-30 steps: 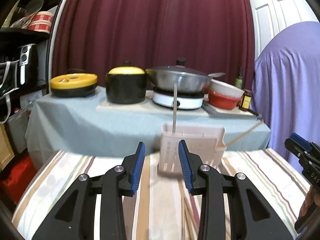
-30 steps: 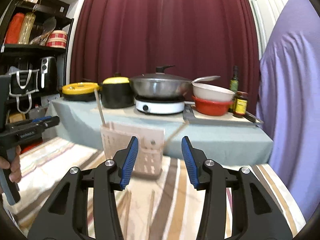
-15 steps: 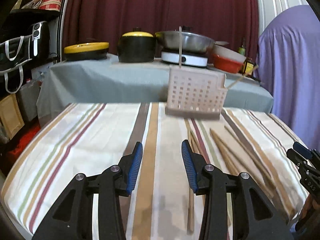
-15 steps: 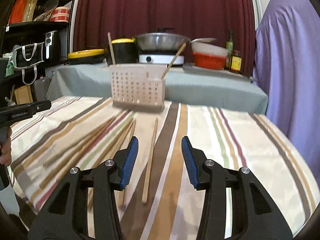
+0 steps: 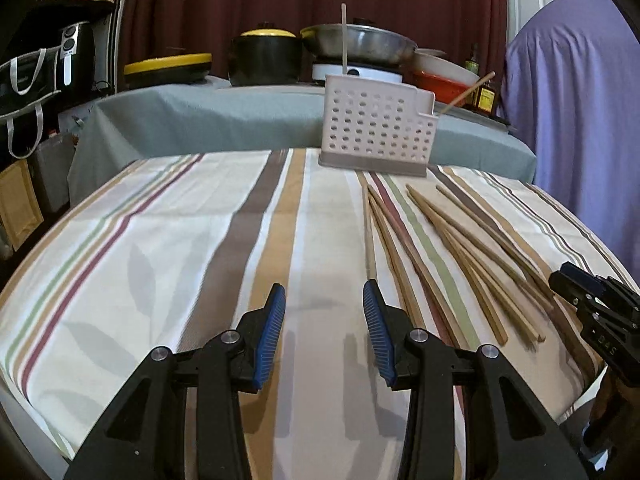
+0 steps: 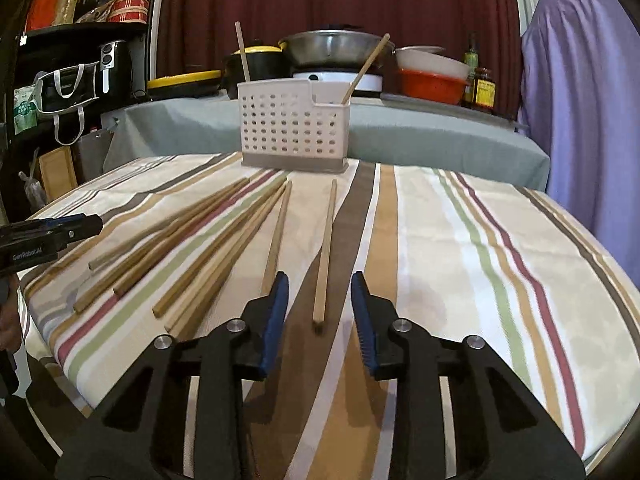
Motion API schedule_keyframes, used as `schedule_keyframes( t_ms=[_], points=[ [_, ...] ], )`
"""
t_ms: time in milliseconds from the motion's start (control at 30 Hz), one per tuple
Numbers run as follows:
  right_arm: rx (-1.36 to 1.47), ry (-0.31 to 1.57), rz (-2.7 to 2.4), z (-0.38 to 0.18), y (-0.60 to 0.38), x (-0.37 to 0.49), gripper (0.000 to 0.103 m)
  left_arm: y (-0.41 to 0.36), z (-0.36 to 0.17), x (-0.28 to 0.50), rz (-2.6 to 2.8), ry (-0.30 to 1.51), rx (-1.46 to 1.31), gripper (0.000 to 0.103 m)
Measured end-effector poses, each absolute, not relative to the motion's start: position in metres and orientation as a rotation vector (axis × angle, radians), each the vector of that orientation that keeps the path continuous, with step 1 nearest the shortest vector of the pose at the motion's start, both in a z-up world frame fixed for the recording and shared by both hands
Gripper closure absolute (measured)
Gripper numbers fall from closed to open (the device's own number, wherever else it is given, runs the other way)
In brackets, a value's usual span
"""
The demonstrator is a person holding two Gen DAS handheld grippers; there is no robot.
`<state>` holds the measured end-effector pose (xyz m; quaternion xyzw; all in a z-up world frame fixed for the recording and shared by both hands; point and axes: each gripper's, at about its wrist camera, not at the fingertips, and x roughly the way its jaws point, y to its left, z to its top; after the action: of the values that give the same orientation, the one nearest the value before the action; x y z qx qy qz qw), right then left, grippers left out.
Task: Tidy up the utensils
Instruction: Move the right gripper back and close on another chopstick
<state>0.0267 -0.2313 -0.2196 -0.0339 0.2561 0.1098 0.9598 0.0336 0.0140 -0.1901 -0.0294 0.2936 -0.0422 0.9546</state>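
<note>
On the striped worktop (image 6: 460,240) most chopsticks (image 6: 224,240) lie loose before the holder (image 6: 294,132), which has only two sticks inside, so most work is left. Right gripper (image 6: 320,304) has just been narrowing around one stick's end, not pressing it. Left gripper (image 5: 324,320) is half open, empty.

Two black plastic grippers, left gripper (image 5: 324,328) and right gripper (image 6: 319,316), each with ribbed blue pads (image 6: 276,318) and silver pivot screws (image 5: 231,336); white "GenRobot.AI" lettering along one side.
</note>
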Motion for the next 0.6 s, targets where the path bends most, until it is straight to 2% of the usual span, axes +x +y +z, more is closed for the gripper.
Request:
schedule_keyframes(
  t_ms=[100, 600],
  points=[
    [-0.068, 0.53, 0.226, -0.222, -0.23, 0.028, 0.082, 0.011, -0.195, 0.033, -0.094, 0.607, -0.064, 0.062],
    [-0.058, 0.541, 0.23, -0.225, -0.231, 0.03, 0.082, -0.001, -0.203, 0.025, -0.132, 0.634, -0.041, 0.062]
  ],
)
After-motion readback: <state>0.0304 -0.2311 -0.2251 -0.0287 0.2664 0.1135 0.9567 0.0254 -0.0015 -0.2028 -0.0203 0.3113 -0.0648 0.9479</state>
